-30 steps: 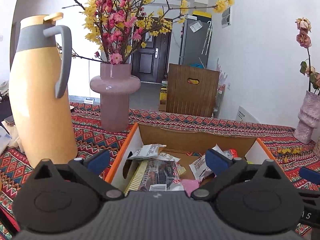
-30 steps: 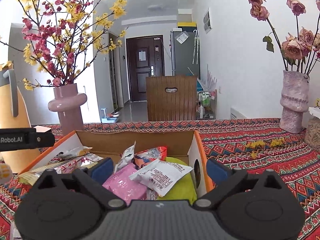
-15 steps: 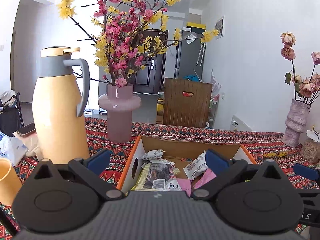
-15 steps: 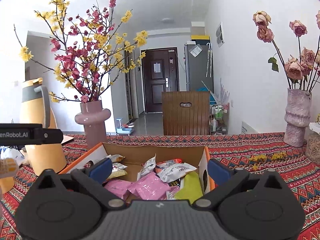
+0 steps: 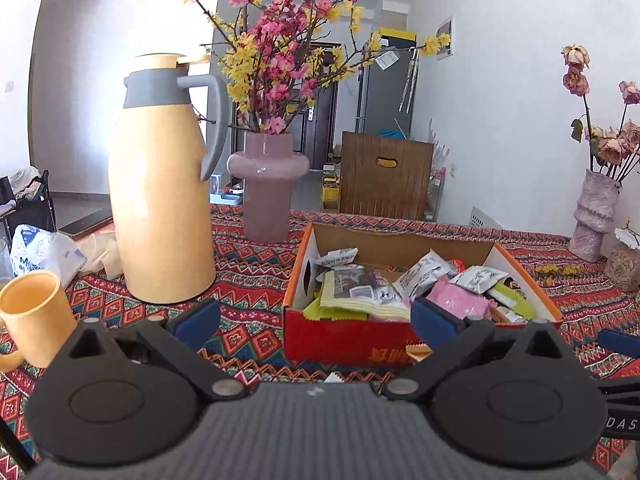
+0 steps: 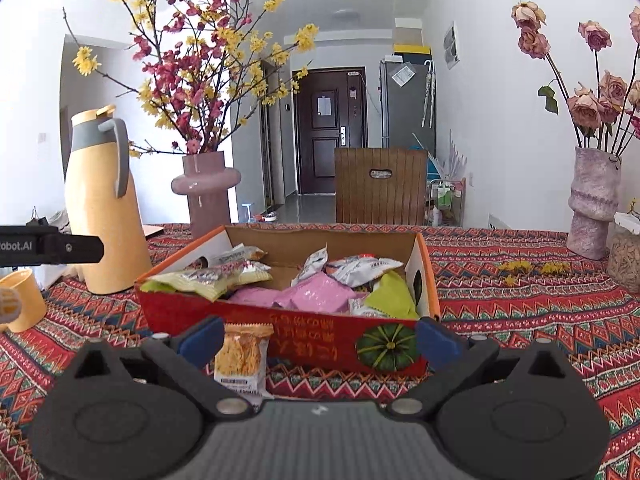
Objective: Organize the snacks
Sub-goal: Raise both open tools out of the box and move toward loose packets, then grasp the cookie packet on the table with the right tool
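Note:
A red and orange cardboard box (image 5: 352, 338) (image 6: 304, 330) stands on the patterned tablecloth, filled with several snack packets, pink (image 6: 316, 296), green (image 6: 390, 296) and silvery ones. One orange snack packet (image 6: 242, 354) lies on the cloth in front of the box, just inside the left finger of my right gripper (image 6: 318, 338). That gripper is open and holds nothing. My left gripper (image 5: 316, 322) is open too, empty, hovering before the box's left front corner. Part of the left gripper's body (image 6: 48, 245) shows at the left of the right wrist view.
A tall yellow thermos jug (image 5: 160, 200) and a yellow mug (image 5: 34, 316) stand left of the box. A mauve vase of blossom branches (image 5: 268, 184) is behind it, and a pink vase of dried roses (image 6: 592, 208) at far right. A wooden chair back (image 6: 380, 186) rises beyond the table.
Both grippers have drawn back from over the box and lowered toward the near side of the table; the box's red front and the orange packet on the cloth have come into view.

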Tool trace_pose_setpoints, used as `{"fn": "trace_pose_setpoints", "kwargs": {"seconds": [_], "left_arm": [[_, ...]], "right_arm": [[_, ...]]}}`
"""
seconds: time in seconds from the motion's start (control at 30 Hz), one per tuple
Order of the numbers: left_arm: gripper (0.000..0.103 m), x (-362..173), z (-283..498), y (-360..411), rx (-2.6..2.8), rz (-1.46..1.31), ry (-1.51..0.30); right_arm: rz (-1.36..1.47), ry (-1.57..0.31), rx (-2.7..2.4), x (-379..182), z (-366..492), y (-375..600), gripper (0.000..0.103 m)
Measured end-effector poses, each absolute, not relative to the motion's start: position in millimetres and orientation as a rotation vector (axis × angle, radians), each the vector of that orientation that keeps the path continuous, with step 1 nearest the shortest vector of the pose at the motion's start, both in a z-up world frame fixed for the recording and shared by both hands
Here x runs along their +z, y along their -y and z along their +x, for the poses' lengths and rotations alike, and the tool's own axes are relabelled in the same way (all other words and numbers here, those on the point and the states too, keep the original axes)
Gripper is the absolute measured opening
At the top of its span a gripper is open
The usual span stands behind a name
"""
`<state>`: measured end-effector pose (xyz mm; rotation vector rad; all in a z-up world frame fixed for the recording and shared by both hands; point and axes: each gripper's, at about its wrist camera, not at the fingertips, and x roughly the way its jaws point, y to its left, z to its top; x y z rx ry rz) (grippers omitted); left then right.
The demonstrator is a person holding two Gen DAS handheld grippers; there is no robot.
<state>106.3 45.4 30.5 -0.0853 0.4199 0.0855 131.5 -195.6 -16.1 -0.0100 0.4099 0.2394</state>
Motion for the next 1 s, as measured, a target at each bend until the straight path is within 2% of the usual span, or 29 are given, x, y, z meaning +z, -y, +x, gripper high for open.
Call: {"fn": "trace_pose_setpoints", "kwargs": {"seconds": [0.47, 1.0], "left_arm": [[0.103, -33.2, 105.8, -68.0, 0.104, -0.105, -0.537], [0.103, -41.1, 109.3, -68.6, 0.089, -0.119, -0.553]], "right_arm": [[-0.015, -0.504, 0.217, -61.8, 125.3, 188.4, 0.102], [0.004, -0.540, 0.190, -73.6, 136.7, 189.7, 0.102]]}}
